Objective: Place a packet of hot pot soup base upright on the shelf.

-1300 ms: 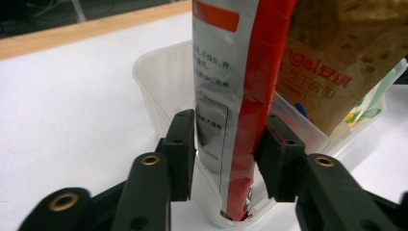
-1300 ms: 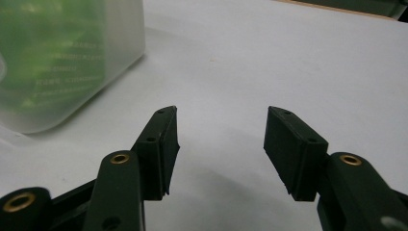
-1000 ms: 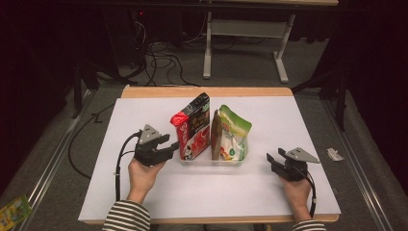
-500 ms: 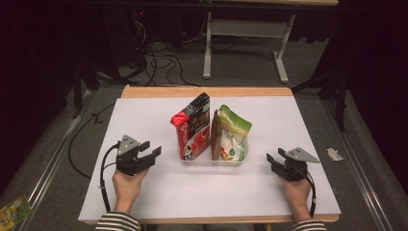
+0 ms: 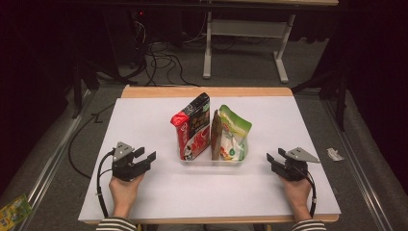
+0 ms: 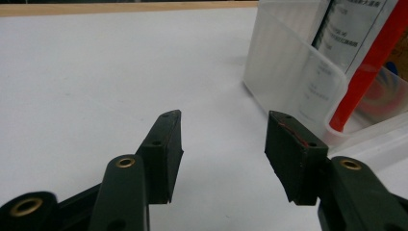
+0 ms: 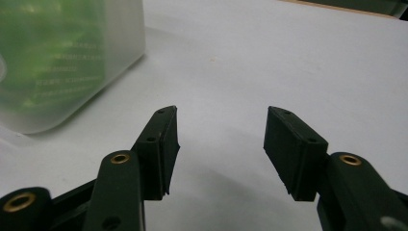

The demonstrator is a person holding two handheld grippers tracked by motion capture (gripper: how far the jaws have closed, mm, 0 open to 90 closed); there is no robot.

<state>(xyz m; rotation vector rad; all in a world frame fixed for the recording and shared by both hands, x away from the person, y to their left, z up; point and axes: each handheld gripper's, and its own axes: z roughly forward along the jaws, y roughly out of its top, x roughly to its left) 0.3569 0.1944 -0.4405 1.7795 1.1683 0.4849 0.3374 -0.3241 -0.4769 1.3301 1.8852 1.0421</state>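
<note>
A clear plastic bin (image 5: pixel 210 161) is set near the middle of the white table top (image 5: pixel 144 120), with 2 pouches stood upright in it, side by side and touching. The red and black pouch (image 5: pixel 191 126) is placed in the bin's left part, leaning slightly left at its top. The green and white pouch (image 5: pixel 232 134) is held in the right part, its brown side edge turned toward the red one.

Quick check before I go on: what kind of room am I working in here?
Probably a lab or recording workspace, not a home: a white-covered table, loose cables on the grey floor, and a bare desk frame behind in a dark room.
</note>
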